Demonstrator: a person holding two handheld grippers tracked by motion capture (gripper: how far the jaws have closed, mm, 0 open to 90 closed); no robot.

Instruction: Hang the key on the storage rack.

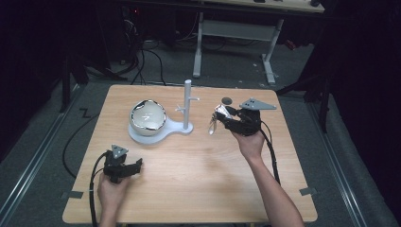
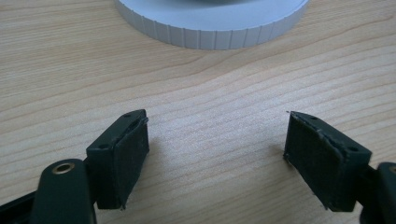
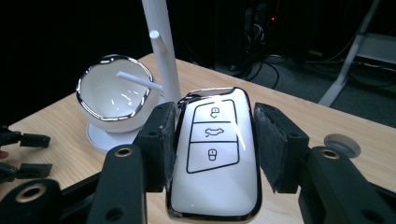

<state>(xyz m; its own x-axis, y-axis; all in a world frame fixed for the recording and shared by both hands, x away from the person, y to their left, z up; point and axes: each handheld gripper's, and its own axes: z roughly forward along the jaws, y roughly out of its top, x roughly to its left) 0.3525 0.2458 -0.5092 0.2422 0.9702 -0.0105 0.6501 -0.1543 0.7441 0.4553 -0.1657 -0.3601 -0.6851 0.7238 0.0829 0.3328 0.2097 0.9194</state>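
Observation:
A white car key fob [image 3: 215,154] with a chrome rim and three button icons is clamped between the pads of my right gripper [image 3: 215,116]. That gripper [image 1: 222,116] holds the fob [image 1: 218,113] above the table, just right of the white post [image 1: 187,104], with something shiny hanging below it. A white bowl with a chrome rim [image 1: 148,116] sits on the stand's round base [image 1: 142,137]. At the front left my left gripper [image 1: 138,164] rests low over the wood, open and empty [image 2: 217,149], facing the ribbed base [image 2: 210,28].
The post [image 3: 163,46] carries short side pegs, one reaching toward the bowl [image 3: 112,91]. A small dark round disc [image 1: 227,100] lies on the table behind the right gripper. The wooden tabletop [image 1: 198,184] has bare room across its front half. Desk legs and cables stand beyond the far edge.

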